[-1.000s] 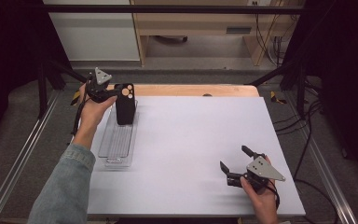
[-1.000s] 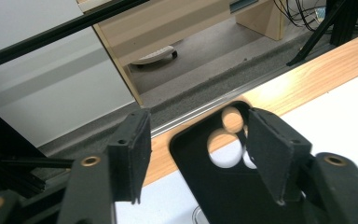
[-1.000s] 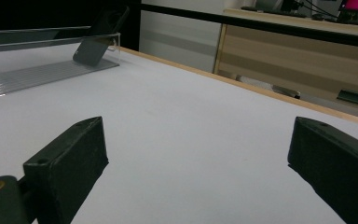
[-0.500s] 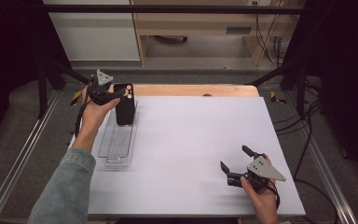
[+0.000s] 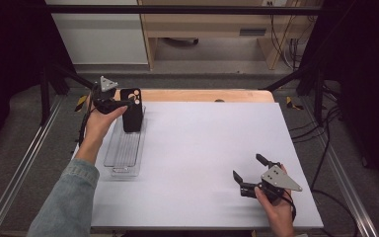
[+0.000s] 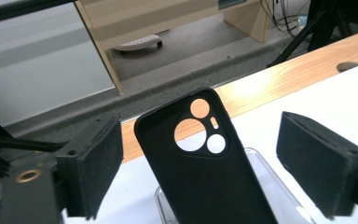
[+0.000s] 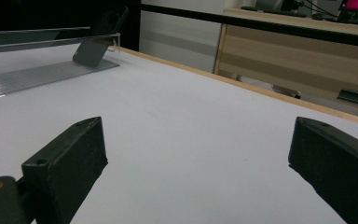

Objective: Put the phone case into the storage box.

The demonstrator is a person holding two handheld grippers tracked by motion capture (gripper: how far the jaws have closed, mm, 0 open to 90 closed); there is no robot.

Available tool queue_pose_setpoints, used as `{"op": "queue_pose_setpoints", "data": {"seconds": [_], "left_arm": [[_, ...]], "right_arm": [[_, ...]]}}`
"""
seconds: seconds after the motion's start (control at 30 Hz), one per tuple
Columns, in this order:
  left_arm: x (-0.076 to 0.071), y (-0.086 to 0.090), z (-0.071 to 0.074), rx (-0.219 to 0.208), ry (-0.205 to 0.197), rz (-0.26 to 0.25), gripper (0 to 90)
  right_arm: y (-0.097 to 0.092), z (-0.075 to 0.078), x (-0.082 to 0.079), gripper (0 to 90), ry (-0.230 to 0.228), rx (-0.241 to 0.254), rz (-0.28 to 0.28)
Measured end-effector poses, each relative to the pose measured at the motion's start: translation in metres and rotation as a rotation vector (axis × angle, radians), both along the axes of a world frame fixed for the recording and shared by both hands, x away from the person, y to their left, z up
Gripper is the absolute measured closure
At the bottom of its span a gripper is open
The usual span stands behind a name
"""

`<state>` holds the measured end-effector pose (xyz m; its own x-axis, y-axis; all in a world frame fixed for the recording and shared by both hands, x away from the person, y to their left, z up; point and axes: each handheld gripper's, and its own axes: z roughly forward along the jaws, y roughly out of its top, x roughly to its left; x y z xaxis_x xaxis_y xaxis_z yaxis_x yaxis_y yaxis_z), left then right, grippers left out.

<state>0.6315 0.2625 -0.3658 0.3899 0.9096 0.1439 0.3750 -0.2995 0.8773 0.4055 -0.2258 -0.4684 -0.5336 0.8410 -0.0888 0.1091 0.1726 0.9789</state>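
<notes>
Between the wide-open, empty jaws of the left gripper [image 6: 200, 163] stands a black phone case [image 6: 205, 158], leaning upright in a clear tray [image 5: 123, 153]; the right gripper [image 5: 249, 173], also open and empty, rests well apart.

Table [image 5: 202, 148]: white top; bare wooden strip along the far edge
Tray [image 5: 123, 153]: clear plastic, ribbed floor; lies lengthwise along the table's left edge, reaching toward the far-left corner
Phone case [image 5: 132, 109]: black; stands tilted at the tray's far end
</notes>
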Motion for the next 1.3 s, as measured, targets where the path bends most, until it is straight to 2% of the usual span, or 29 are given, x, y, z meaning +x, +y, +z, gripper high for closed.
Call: {"op": "queue_pose_setpoints", "data": {"seconds": [0.4,0.77,0.87,1.07,1.3], "left_arm": [[-0.009,-0.007,0.004,-0.047,0.006,-0.031,8.4],[-0.016,-0.021,0.003,-0.057,0.006,-0.064,6.7],[-0.017,-0.024,0.002,-0.057,0.009,-0.073,6.3],[-0.016,-0.028,0.002,-0.058,0.003,-0.09,5.4],[-0.017,-0.027,0.003,-0.074,-0.014,-0.102,4.6]], "right_arm": [[-0.001,0.0,0.001,4.0,0.002,0.007,-0.003],[0.0,0.0,-0.001,3.8,0.003,0.009,0.003],[0.001,0.0,-0.001,3.8,-0.003,-0.009,0.004],[0.002,0.0,-0.001,3.4,-0.007,-0.037,-0.001],[0.001,0.0,-0.001,3.3,-0.004,-0.029,-0.005]]}}
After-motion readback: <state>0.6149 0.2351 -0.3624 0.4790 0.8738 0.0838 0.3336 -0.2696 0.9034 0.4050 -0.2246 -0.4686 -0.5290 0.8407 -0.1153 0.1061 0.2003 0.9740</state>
